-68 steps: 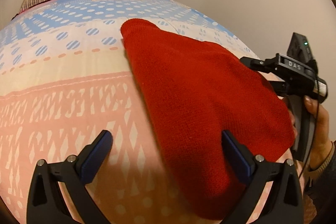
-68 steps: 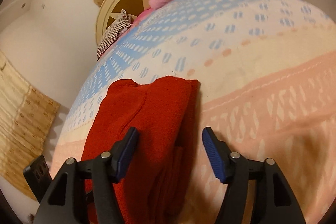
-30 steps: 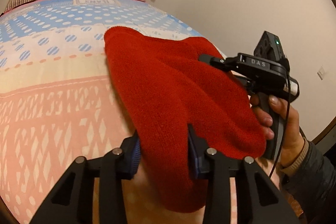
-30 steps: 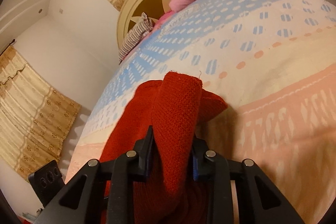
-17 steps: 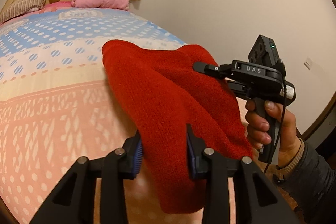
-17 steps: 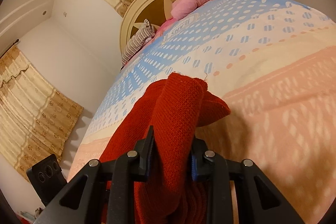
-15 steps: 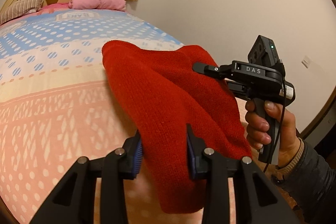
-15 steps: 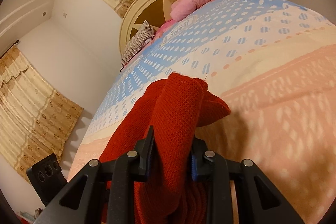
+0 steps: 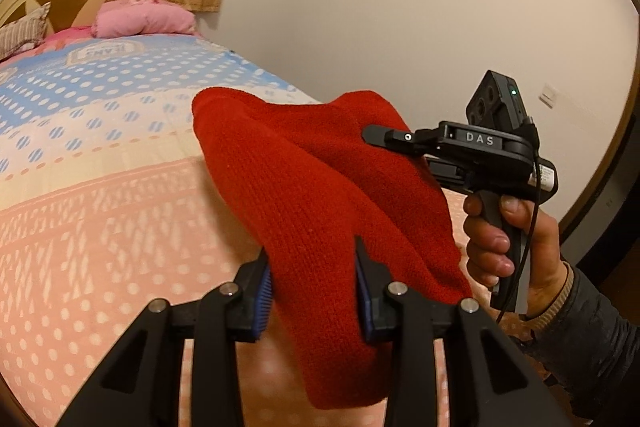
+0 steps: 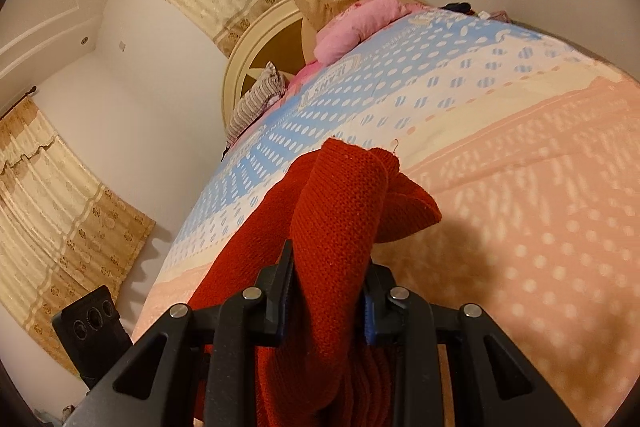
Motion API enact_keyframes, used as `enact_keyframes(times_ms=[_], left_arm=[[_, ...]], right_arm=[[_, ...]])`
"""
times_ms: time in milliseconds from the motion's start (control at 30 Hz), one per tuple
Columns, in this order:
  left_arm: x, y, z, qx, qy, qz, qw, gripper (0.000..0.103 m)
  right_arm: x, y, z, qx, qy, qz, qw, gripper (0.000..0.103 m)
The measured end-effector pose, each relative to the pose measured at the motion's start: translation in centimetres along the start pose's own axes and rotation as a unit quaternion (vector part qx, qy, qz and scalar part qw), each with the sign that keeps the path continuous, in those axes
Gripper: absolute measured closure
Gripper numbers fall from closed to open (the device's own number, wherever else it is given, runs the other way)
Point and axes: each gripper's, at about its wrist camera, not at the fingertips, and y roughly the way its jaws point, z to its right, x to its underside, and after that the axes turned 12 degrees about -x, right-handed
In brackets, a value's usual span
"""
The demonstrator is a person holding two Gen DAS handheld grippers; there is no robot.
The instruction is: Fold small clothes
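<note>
The patterned bed (image 9: 100, 187) fills the left and lower frame, and above it the red knit garment (image 9: 320, 187) hangs lifted at centre, its far end draped toward the quilt. The left gripper (image 9: 314, 279) and right gripper (image 10: 328, 291) are each clenched on a bunched edge. This looks like the carry-over step of a fold; next, both edges must travel together and be laid squarely onto the rest.

We see our left gripper (image 9: 314, 291) as matte black struts with silver screws and blue ribbed pads (image 9: 264, 297), our right gripper (image 10: 326, 301) alike, marked DAS, green-lit, thin black cable, bare hand (image 9: 516, 239), dark sleeve (image 9: 592, 339).
</note>
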Motion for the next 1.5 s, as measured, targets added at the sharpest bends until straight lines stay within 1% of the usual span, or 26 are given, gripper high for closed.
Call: enact_keyframes(times_ms=[300,533,1067,1500], left_arm=[[0.0,0.3,4.3,0.031,0.033,0.002,0.999,0.067],[0.2,0.6,7.0,0.043,0.057,-0.002,0.9974,0.067],[0.9,1.8,12.6,0.055,0.096,-0.015,0.9937,0.067],[1.0,3.6,14.4,0.058,0.108,-0.029,0.992,0.068]], right_arm=[[0.6,-7.0,-0.3,0.024,-0.004,0.032,0.999,0.076],[1.6,-10.9,0.5,0.035,0.004,0.053,0.998,0.076],[3.1,-17.7,2.6,0.054,0.025,0.093,0.994,0.076],[3.7,-19.9,4.5,0.062,0.042,0.11,0.991,0.076]])
